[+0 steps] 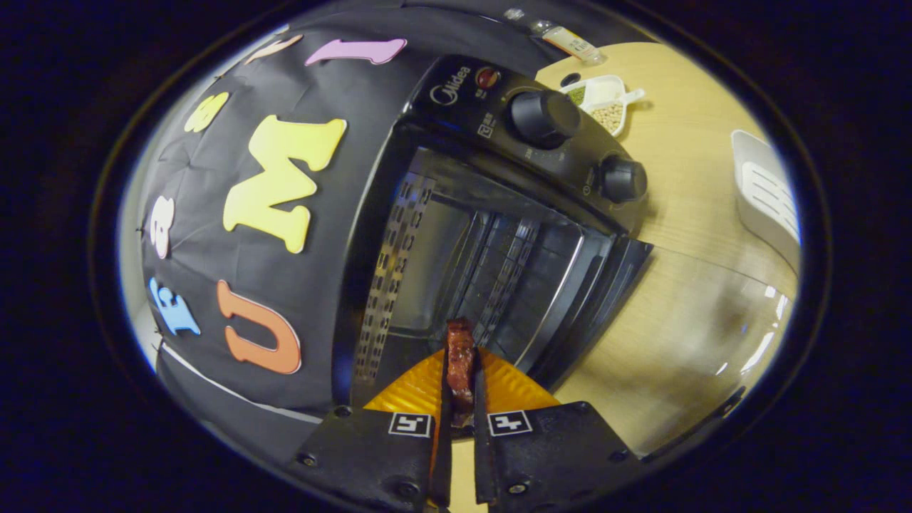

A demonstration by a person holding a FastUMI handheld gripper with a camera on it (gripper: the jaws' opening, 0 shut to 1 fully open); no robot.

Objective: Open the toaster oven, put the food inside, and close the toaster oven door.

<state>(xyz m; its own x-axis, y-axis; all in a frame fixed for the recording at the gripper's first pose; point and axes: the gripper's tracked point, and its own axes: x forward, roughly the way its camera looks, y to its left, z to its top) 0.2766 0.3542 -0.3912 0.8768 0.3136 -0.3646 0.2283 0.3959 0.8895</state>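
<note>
Food [460,360], a thin reddish-brown strip, probably meat, sits clamped between the tool [460,399] fingers at the open oven [499,235] mouth; likely light, soft, greasy, so grip mid-strip.

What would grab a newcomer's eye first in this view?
The open toaster oven just ahead, tilted in view, its dark cavity exposed and two knobs on its control panel. Next, the reddish-brown piece of food, pinched by the gripper with jaws closed on it, at the oven's mouth. Beyond sits a white dish of beans on the wooden table.
</note>
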